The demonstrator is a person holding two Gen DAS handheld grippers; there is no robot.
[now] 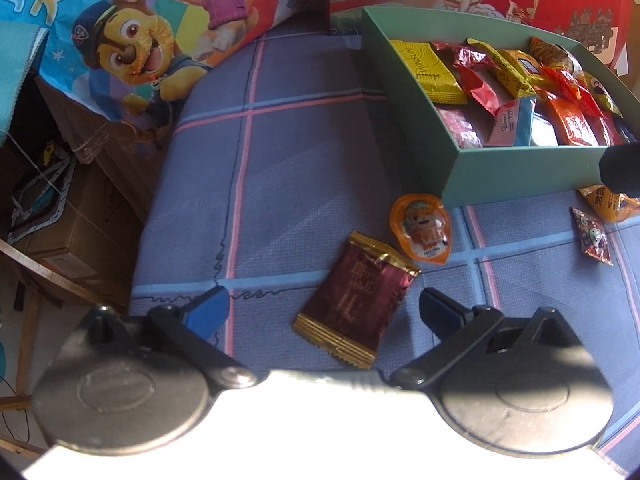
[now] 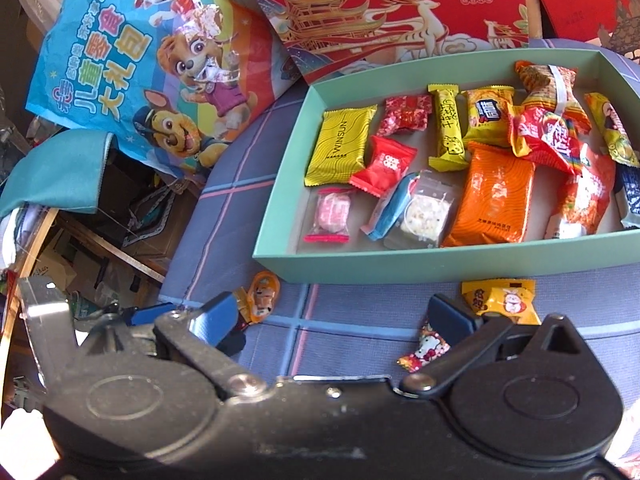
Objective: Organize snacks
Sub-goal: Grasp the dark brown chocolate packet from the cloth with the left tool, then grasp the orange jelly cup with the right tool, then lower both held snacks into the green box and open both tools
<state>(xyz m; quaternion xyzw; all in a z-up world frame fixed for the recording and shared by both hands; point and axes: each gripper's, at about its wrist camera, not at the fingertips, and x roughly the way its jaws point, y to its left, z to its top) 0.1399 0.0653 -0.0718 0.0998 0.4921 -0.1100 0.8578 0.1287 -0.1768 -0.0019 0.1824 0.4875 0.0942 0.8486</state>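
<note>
A dark red and gold snack packet (image 1: 356, 300) lies on the plaid cloth between the wide-apart fingers of my open left gripper (image 1: 324, 312). Just beyond it sits an orange jelly cup (image 1: 422, 229), also seen in the right wrist view as the jelly cup (image 2: 262, 296). The green box (image 1: 416, 120) holds several wrapped snacks; its front wall (image 2: 440, 264) faces me in the right view. My right gripper (image 2: 336, 318) is open above the cloth, empty. A yellow packet (image 2: 502, 304) and a small red cartoon candy (image 2: 426, 348) lie by its right finger.
A blue cartoon-dog gift bag (image 2: 140, 72) and red gift boxes (image 2: 384, 8) stand behind the green box. The table edge drops off at the left onto cardboard boxes (image 1: 72, 232) and clutter. A small red candy (image 1: 594, 240) and an orange-yellow packet (image 1: 608, 202) lie right of the box.
</note>
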